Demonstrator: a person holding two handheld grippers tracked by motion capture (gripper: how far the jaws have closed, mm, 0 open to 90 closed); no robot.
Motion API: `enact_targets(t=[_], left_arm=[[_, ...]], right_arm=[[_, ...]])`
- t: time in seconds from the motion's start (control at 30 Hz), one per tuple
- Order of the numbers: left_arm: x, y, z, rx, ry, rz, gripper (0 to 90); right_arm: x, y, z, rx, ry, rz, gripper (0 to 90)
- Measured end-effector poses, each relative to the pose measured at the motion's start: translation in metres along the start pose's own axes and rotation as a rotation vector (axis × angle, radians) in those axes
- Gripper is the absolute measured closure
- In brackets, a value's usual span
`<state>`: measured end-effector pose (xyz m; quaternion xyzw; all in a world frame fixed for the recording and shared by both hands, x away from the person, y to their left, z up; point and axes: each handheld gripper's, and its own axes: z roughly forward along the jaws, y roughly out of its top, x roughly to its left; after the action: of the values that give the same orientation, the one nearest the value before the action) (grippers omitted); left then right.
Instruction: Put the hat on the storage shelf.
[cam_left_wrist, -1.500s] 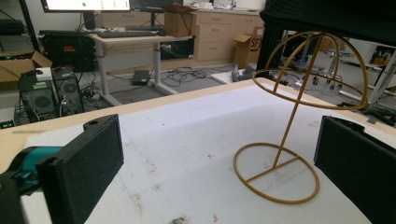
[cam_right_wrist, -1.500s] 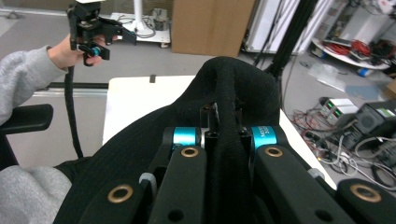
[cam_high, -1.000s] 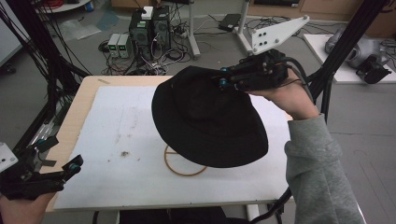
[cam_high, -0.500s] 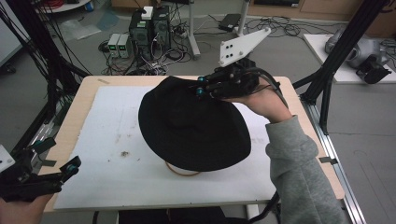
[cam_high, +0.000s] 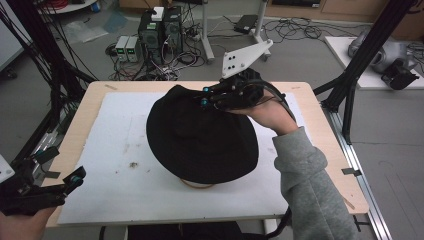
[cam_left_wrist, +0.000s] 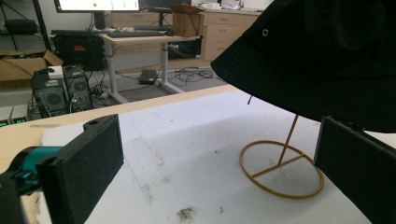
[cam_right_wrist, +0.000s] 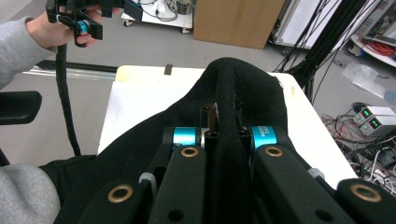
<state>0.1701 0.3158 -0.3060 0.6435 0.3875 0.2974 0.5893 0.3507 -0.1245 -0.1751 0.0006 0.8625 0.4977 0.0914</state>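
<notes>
A black bucket hat (cam_high: 202, 140) hangs over the middle of the white mat, tilted, with a pinched fold of its crown (cam_right_wrist: 224, 93) clamped in my right gripper (cam_high: 205, 96), which is shut on it at the hat's far side. Under the hat stands a thin gold wire stand (cam_left_wrist: 280, 168); its ring base (cam_high: 197, 185) peeks out below the near brim. The top of the stand's post is hidden by the hat. My left gripper (cam_high: 70, 182) hovers at the table's near left corner, open, jaws wide apart (cam_left_wrist: 219, 163) and holding nothing, facing the stand.
A white mat (cam_high: 115, 150) covers most of the wooden table (cam_high: 325, 145); small dirt specks (cam_high: 133, 164) lie left of the hat. Black frame posts (cam_high: 360, 55) flank the table. Computers and cables (cam_high: 160, 35) sit on the floor beyond the far edge.
My right gripper has carried the hat leftward and a little lower, bringing it over the stand. The left gripper has stayed put.
</notes>
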Motion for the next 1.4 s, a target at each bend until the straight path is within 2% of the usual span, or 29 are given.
enact_targets(t=[0.33,0.4,0.47,0.67,0.73,0.87,1.0,1.03,1.07,1.13,1.17,1.2,1.23,1.3,1.33,1.4], left_arm=[[0.000,-0.001,0.001,0.005,-0.001,-0.001,1.8],[0.000,-0.001,0.002,0.003,-0.001,-0.003,1.7],[0.000,-0.001,0.002,0.006,-0.002,-0.003,1.7],[0.000,-0.002,0.002,0.008,-0.002,-0.004,1.7],[0.000,-0.002,0.002,0.007,-0.001,-0.004,1.7],[0.000,-0.002,0.002,0.006,-0.001,-0.005,1.7],[0.000,-0.002,0.001,0.008,-0.001,-0.002,1.7],[0.000,-0.002,0.001,0.009,0.000,-0.002,1.7],[0.000,-0.002,0.001,0.009,0.000,-0.002,1.7],[0.000,-0.002,0.002,0.007,0.001,-0.005,1.7],[0.000,-0.002,0.002,0.009,0.001,-0.003,1.7],[0.000,-0.002,0.002,0.010,0.000,-0.002,1.7],[0.000,-0.002,0.002,0.011,0.000,-0.003,1.7],[0.000,-0.002,0.003,0.011,-0.002,-0.001,1.7],[0.000,-0.002,0.003,0.012,-0.002,-0.001,1.7],[-0.001,-0.001,0.004,0.009,-0.005,-0.001,1.7]], right_arm=[[0.001,-0.016,0.014,0.003,-0.008,0.017,86.7],[0.002,-0.022,0.019,0.031,-0.010,0.022,86.4],[0.001,-0.026,0.021,0.030,-0.008,0.025,86.4],[0.000,-0.027,0.022,0.020,-0.007,0.023,85.8],[0.000,-0.027,0.021,0.015,-0.008,0.029,81.6],[0.000,-0.027,0.021,0.012,-0.005,0.039,80.0],[0.000,-0.027,0.020,0.001,-0.018,0.052,63.6],[-0.001,-0.028,0.020,0.000,-0.036,0.077,48.4],[-0.001,-0.028,0.020,0.000,-0.036,0.077,48.4],[-0.003,-0.029,0.019,-0.004,-0.058,0.097,38.6],[-0.004,-0.030,0.017,-0.010,-0.079,0.117,26.7],[-0.004,-0.030,0.016,-0.014,-0.083,0.128,21.4],[-0.004,-0.030,0.016,-0.014,-0.083,0.128,21.4],[-0.005,-0.031,0.014,-0.020,-0.108,0.142,10.6],[-0.005,-0.032,0.011,-0.033,-0.130,0.142,10.2],[-0.005,-0.033,0.010,-0.040,-0.134,0.141,10.1]])
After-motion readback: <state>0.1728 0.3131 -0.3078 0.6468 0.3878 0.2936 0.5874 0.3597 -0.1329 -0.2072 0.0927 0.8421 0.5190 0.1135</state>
